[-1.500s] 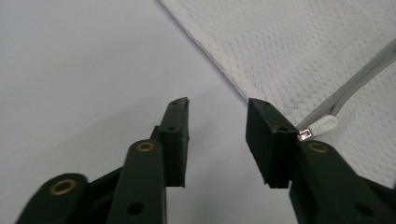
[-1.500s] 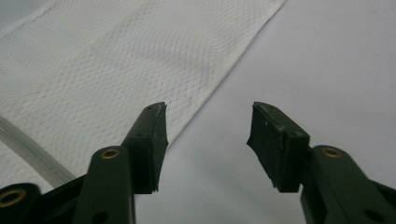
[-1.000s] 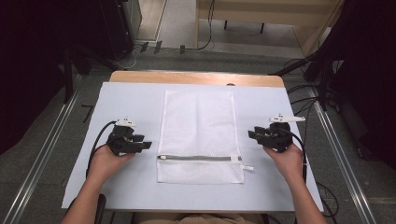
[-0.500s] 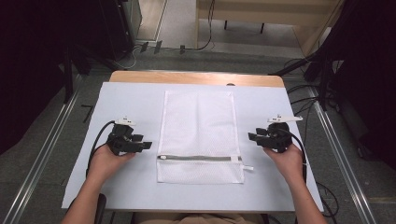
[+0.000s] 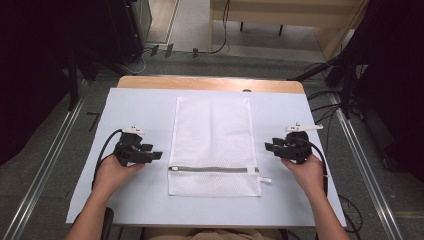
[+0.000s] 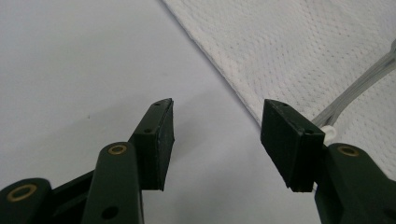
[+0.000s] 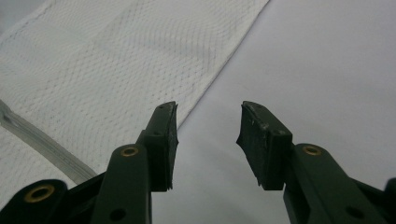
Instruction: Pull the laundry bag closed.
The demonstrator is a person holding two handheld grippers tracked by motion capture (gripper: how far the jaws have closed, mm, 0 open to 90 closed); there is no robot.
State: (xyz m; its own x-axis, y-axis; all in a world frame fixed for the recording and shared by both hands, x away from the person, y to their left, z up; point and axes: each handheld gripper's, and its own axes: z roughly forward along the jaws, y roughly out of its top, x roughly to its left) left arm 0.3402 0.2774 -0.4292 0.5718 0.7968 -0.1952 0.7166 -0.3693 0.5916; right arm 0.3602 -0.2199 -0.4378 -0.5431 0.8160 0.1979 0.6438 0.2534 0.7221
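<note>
Mesh bag [image 5: 213,145] between parted tongs.

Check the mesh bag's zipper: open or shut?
Shut, as far as visible. On the mesh bag, the grey zipper runs as one unbroken closed line across the bag, with no gap; the bag lies spread flat.

- Your surface [image 5: 150,107] wears a pale sheet, with a strip of bare wood [image 5: 210,83] showing along its far edge.
- Grey floor [image 5: 200,62] lies around you, and metal rails [image 5: 47,155] run down both sides.
- Black cables [image 5: 327,107] trail over the floor to your right.
- Beyond the surface you face light wooden furniture [image 5: 280,12].
- Dark equipment [image 5: 60,40] stands far left, and shadow fills both far corners.
</note>
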